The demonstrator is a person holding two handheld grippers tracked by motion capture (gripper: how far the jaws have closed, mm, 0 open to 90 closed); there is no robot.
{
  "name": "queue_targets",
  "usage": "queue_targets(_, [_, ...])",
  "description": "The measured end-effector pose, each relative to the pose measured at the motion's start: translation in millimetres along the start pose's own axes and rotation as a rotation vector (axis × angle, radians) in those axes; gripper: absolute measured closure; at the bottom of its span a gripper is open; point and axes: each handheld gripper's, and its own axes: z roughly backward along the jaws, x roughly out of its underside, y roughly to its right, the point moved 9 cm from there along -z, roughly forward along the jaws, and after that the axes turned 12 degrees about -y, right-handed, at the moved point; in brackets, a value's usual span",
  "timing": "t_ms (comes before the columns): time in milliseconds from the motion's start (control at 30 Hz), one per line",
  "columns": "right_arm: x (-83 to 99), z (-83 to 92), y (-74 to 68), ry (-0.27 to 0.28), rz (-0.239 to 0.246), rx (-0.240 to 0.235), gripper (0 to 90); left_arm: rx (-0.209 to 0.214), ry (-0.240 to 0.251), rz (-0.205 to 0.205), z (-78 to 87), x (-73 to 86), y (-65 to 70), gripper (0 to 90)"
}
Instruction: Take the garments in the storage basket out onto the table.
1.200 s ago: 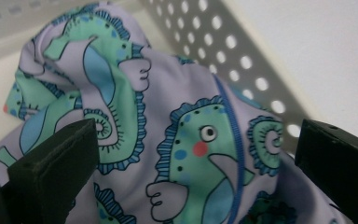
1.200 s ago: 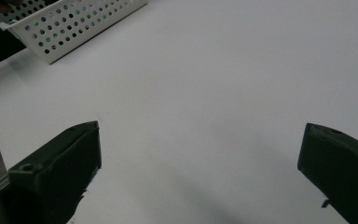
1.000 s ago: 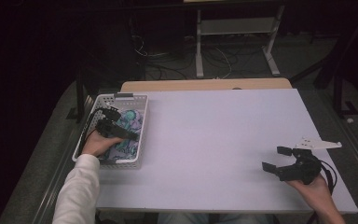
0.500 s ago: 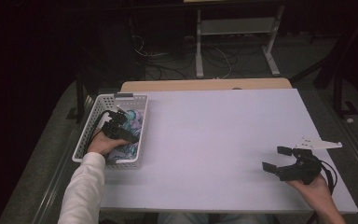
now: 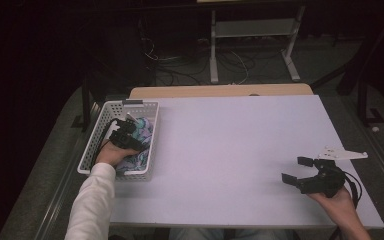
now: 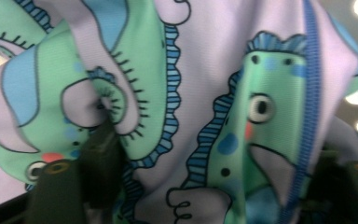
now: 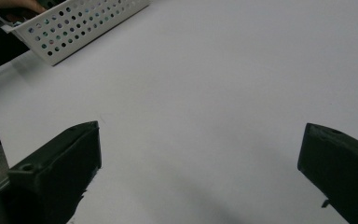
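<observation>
A white table [image 5: 240, 150] is carrying a white perforated basket [image 5: 96, 145] at its nine o'clock edge. Inside the basket is lying a crumpled cloth [image 5: 142, 135], lilac and mint green with blue frilled cartoon creatures. The left gripper [image 5: 126, 136] is reaching into it, jaws just closing around a fold. At four o'clock, the right gripper [image 5: 300, 172] is resting wide open, holding nothing.

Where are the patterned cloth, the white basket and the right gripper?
patterned cloth [image 6: 177, 116]: left gripper view, on its printed middle.
white basket [image 5: 91, 150]: high view, on its left wall.
right gripper [image 5: 295, 169]: high view, midway between its open jaws.
</observation>
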Motion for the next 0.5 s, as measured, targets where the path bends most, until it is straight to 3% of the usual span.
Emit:
queue_targets(33, [-0.1, 0.2, 0.1, 0.001, -0.001, 0.000, 0.0, -0.002, 0.001, 0.012, 0.9, 0.1, -1.2, 36.9])
queue_targets(67, [-0.2, 0.2, 0.3, 0.002, 0.000, -0.001, 0.0, 0.003, 0.003, 0.026, 2.4, 0.5, -3.4, 48.2])
queue_targets(133, [-0.2, 0.2, 0.2, 0.001, 0.000, 0.000, 0.0, 0.003, 0.006, 0.035, 2.7, 0.6, -4.8, 51.7])
queue_targets(167, [-0.2, 0.0, 0.0, 0.001, 0.001, -0.001, 0.0, 0.015, 0.013, 0.035, 3.8, 0.5, -5.3, 61.1])
queue_targets(233, [-0.2, 0.1, 0.1, 0.001, 0.000, 0.000, 0.0, 0.026, 0.015, 0.026, 4.8, 1.0, -5.5, 69.5])
queue_targets(400, [-0.3, 0.7, 0.8, 0.006, -0.003, -0.002, 0.0, 0.067, 0.038, 0.043, 10.3, 1.3, -7.1, 77.2])
queue_targets(467, [-0.3, 0.8, 1.1, 0.008, -0.005, -0.003, 0.0, 0.109, 0.067, 0.066, 16.7, 1.4, -7.7, 77.4])
queue_targets(500, [-0.4, 0.8, 1.1, 0.008, -0.006, -0.003, 0.0, 0.141, 0.105, 0.076, 23.3, 1.1, -8.0, 77.6])
